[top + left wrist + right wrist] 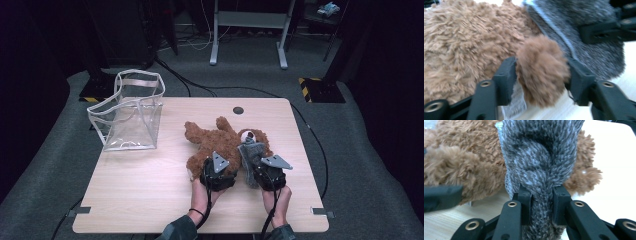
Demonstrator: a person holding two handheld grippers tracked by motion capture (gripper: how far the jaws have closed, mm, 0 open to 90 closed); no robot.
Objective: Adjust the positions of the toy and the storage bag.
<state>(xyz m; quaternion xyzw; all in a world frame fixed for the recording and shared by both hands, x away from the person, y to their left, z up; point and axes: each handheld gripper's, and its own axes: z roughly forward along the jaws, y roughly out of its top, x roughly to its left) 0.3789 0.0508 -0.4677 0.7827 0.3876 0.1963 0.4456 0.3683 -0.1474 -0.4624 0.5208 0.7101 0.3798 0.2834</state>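
A brown teddy bear [215, 140] lies on the wooden table [150, 185], with a grey knitted garment [250, 152] over its right part. In the left gripper view my left gripper [541, 72] has a furry brown limb [541, 80] of the bear between its jaws, and both pads touch the fur. A white label [515, 105] hangs beside that limb. My right gripper [541, 197] is shut on a bunched fold of the grey knit [541, 157]. In the high view the left gripper [216, 165] and right gripper [260, 167] sit side by side at the bear's near end.
A clear plastic bag [131, 112] with white trim stands open at the table's back left corner. A small round hole [238, 110] is in the tabletop near the far edge. Cables and a desk frame lie on the floor beyond.
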